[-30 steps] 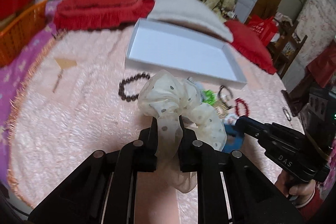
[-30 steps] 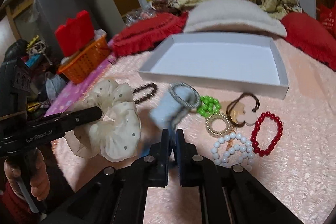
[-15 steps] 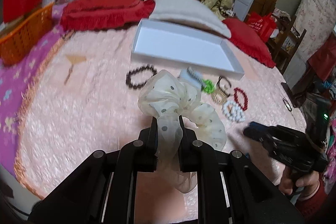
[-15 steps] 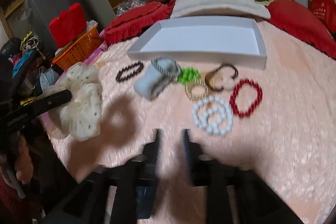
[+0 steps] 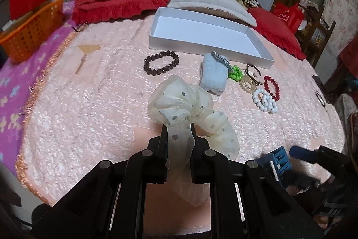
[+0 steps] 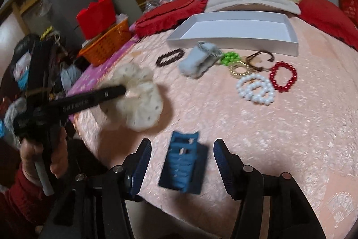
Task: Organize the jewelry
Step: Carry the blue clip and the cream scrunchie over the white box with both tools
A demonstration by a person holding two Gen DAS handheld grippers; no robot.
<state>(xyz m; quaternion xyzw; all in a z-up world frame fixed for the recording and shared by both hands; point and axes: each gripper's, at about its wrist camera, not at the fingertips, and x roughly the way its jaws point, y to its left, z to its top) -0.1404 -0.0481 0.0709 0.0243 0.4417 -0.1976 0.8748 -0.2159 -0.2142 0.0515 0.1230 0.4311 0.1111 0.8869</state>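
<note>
Left tongs [image 5: 178, 130] clamping cream dotted scrunchie [image 5: 190, 109], white box [image 5: 209, 31] beyond

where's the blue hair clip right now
In the right wrist view, the blue hair clip lies on the pink bedspread between the right gripper and its opening jaws, untouched.

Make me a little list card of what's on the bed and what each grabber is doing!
surface: pink bedspread
left gripper: shut on cream dotted scrunchie
right gripper: jaws opening, blue hair clip lying between them, pads not pressing it
white box: nothing inside
loose items in front of the box: brown bead bracelet, light blue fuzzy band, green bead bracelet, white pearl bracelet, red bead bracelet
</note>
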